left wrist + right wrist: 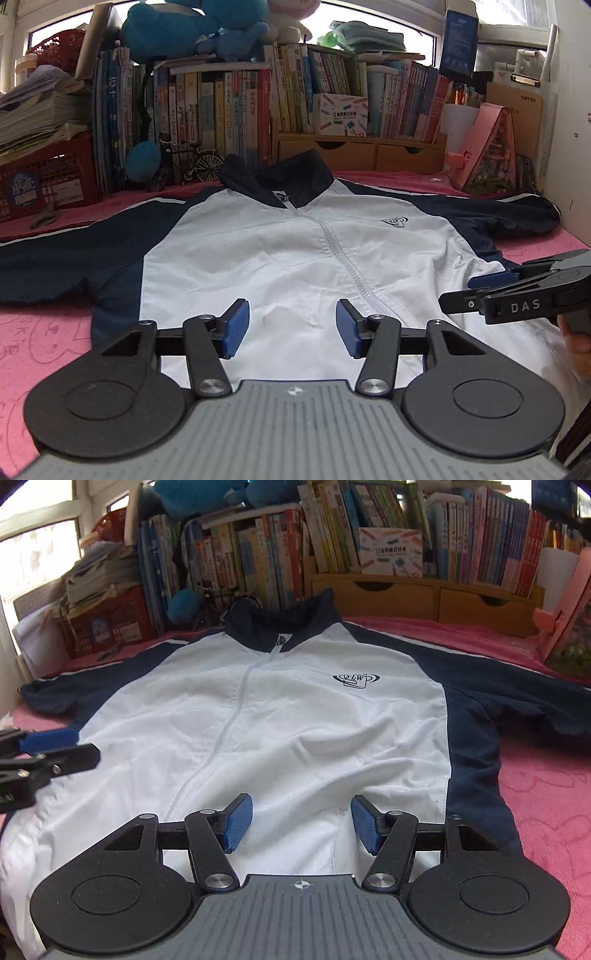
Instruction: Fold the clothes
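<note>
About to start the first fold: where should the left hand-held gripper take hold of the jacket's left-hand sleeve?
Probably at the cuff end of the navy sleeve, coming from the outer left side. The sleeve lies flat and stretched away from the white body of the jacket, so its free end can swing inward. The left hand-held gripper is open.

A jacket (280, 258) lies flat on the pink blanket (44, 332).

— Any lettering you can make out?
— "DAS" in pale capitals on the side of the right gripper (476, 286), seen from the left wrist view.
— And the jacket (295, 709)?
— Its chest logo (356, 681) seems to read "SLW". The book spines (229, 110) and the white box (391, 552) carry print too small to read.
</note>
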`<move>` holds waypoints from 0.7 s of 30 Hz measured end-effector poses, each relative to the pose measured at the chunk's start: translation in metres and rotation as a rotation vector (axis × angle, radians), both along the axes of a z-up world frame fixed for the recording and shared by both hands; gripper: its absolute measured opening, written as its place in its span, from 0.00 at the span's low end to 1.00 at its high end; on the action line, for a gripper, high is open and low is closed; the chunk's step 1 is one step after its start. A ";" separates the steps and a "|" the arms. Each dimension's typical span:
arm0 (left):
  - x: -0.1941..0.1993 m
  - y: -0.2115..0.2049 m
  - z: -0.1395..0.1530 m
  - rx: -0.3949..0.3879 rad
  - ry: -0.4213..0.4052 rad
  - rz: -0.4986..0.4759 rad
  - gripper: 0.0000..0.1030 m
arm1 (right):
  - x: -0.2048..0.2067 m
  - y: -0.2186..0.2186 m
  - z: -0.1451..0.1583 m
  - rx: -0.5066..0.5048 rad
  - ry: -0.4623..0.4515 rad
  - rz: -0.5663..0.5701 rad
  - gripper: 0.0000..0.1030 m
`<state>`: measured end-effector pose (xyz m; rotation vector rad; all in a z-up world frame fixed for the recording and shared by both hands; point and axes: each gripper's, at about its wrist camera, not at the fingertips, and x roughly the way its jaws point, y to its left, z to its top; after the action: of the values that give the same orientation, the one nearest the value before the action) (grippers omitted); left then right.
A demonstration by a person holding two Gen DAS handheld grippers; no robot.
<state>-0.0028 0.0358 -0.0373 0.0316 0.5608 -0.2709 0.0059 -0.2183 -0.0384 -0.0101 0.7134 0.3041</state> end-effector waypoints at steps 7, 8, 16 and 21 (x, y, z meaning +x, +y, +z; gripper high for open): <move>0.093 -0.008 -0.001 0.065 0.008 0.010 0.43 | 0.020 0.027 0.045 -0.104 -0.229 0.146 0.56; 0.107 -0.009 -0.004 0.085 0.016 0.025 0.43 | 0.036 0.039 0.041 -0.134 -0.226 0.158 0.56; 0.204 -0.003 -0.023 0.099 0.086 0.149 0.48 | 0.199 0.084 -0.021 -0.161 -0.019 0.047 0.23; 0.239 -0.001 -0.025 0.103 0.091 0.176 0.58 | 0.253 0.090 -0.028 -0.219 -0.073 -0.028 0.22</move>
<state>0.2362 0.0353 -0.0620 0.0694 0.6636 -0.0723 0.2586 -0.1283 -0.0661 -0.2181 0.6708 0.1969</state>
